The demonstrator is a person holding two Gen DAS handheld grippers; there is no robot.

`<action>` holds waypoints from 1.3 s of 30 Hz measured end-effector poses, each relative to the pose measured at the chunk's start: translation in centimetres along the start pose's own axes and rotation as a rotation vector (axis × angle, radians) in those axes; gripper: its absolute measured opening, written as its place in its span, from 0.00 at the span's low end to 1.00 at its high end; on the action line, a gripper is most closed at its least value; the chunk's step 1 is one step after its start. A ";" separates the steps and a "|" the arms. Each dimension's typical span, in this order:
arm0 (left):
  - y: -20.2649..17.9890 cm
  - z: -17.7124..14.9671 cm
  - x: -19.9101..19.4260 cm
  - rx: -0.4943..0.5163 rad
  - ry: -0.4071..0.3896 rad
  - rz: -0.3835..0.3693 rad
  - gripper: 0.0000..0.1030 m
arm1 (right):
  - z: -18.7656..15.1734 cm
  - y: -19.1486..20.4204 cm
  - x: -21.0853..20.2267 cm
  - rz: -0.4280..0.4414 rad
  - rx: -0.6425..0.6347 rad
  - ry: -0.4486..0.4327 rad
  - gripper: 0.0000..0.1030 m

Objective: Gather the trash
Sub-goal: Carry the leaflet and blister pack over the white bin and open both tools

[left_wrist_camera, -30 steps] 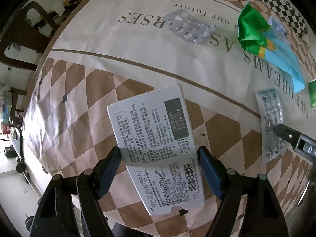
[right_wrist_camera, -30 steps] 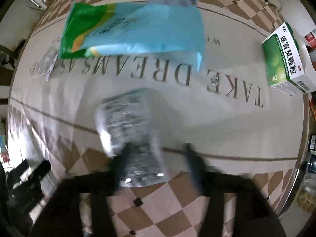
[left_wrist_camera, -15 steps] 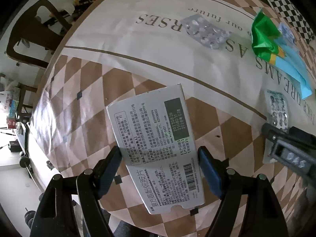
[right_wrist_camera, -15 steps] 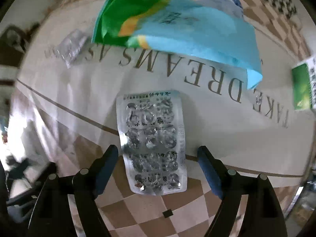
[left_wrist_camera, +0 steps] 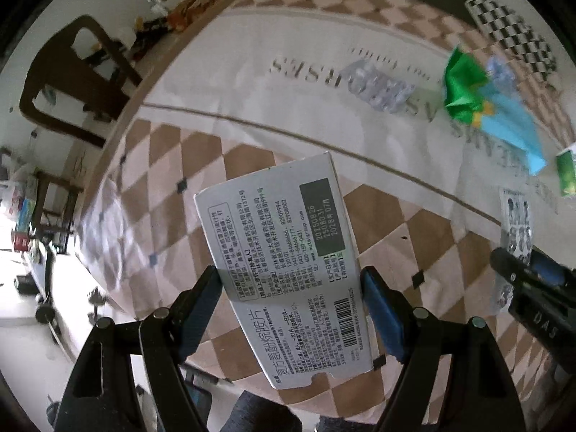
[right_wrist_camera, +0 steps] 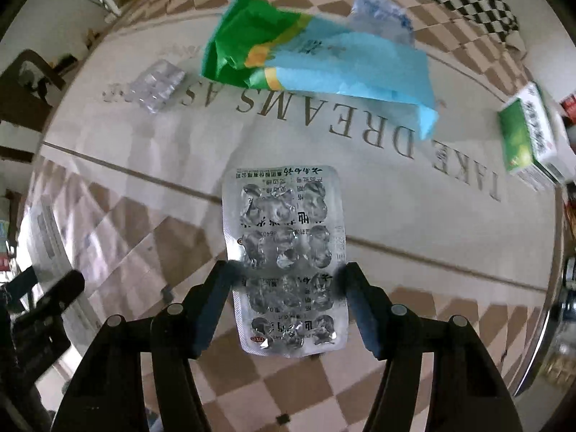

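the left gripper [left_wrist_camera: 289, 284] pinches a white medicine box [left_wrist_camera: 284, 270] between its two fingers, the blue pads pressed against the box's long edges near its middle, so the box sticks forward and upward from the claw with its printed face and barcode toward the camera, held above the checkered part of the tablecloth [left_wrist_camera: 201, 165]. the right gripper [right_wrist_camera: 286, 280] has its fingers set against both long edges of an empty blister pack [right_wrist_camera: 284, 255], about two thirds of the way down the pack, with the printed end pointing away from the claw; whether the pack is lifted off the cloth or lies on it cannot be told, and the finger tips are blurred. in the left view that same pack and the right claw show at the far right edge. beyond the pack, across the brown line and the printed lettering, a crumpled green and blue bag [right_wrist_camera: 316, 64] lies on the pale centre of the cloth, with a clear plastic wrapper [right_wrist_camera: 381, 18] just behind it. to the left of the bag sits a second, clear blister pack [right_wrist_camera: 158, 86]. well off to the right stands a green and white box [right_wrist_camera: 529, 136] near the table's edge. a dark wooden chair [left_wrist_camera: 75, 82] stands beyond the table on the left.
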State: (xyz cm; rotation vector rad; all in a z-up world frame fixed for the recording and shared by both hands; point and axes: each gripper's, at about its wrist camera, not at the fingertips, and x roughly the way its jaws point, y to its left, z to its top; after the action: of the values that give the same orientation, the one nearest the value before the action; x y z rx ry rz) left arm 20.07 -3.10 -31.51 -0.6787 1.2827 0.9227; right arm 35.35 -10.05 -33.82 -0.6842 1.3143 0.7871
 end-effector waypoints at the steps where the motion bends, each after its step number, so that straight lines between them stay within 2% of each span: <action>1: 0.3 -0.4 -1.0 0.015 -0.024 -0.014 0.74 | -0.8 0.2 -0.8 0.008 0.014 -0.020 0.64; 6: 1.4 -2.2 -4.7 0.088 -0.107 -0.074 0.74 | -5.4 1.0 -4.5 0.027 0.066 -0.091 0.64; 8: 2.4 -3.7 -6.0 0.127 -0.136 -0.125 0.74 | -7.6 1.2 -6.4 0.032 0.086 -0.113 0.64; 10: 3.5 -5.2 -6.9 0.164 -0.154 -0.158 0.74 | -10.6 1.4 -8.8 0.039 0.113 -0.133 0.64; 11: 4.2 -6.2 -7.2 0.183 -0.160 -0.183 0.74 | -11.9 0.3 -9.5 0.044 0.127 -0.139 0.64; 12: 5.0 -7.2 -7.5 0.204 -0.162 -0.202 0.74 | -13.9 1.2 -10.0 0.054 0.154 -0.146 0.64; 14: 6.7 -9.6 -7.3 0.243 -0.148 -0.241 0.74 | -17.5 2.0 -10.3 0.071 0.208 -0.147 0.64; 18: 9.5 -14.8 -4.8 0.304 -0.039 -0.288 0.74 | -24.9 3.3 -9.9 0.120 0.333 -0.088 0.64; 20: 10.6 -17.2 -2.2 0.314 0.038 -0.307 0.74 | -29.1 4.2 -7.9 0.138 0.405 -0.022 0.64; 23: 10.9 -20.3 3.4 0.331 0.150 -0.313 0.74 | -33.4 5.1 -4.4 0.154 0.474 0.064 0.64; 27: 10.0 -22.8 13.5 0.323 0.279 -0.344 0.74 | -37.3 5.6 3.8 0.183 0.557 0.152 0.64; 28: 9.5 -23.3 17.0 0.331 0.290 -0.342 0.74 | -37.9 5.7 6.3 0.187 0.574 0.166 0.64; 31: 8.4 -24.1 24.0 0.332 0.332 -0.341 0.74 | -38.4 5.8 13.4 0.170 0.588 0.189 0.64; 36: 6.7 -25.0 32.2 0.323 0.401 -0.390 0.75 | -38.3 6.3 23.4 0.192 0.588 0.225 0.64; 39: 6.9 -24.9 34.7 0.279 0.431 -0.413 0.76 | -38.4 6.7 28.2 0.210 0.591 0.245 0.65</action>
State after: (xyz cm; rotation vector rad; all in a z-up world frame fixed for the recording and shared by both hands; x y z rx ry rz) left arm 2.81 -14.21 -69.60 -0.9065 1.5349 0.2565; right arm 10.24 -34.18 -67.02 -0.1719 1.7594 0.4453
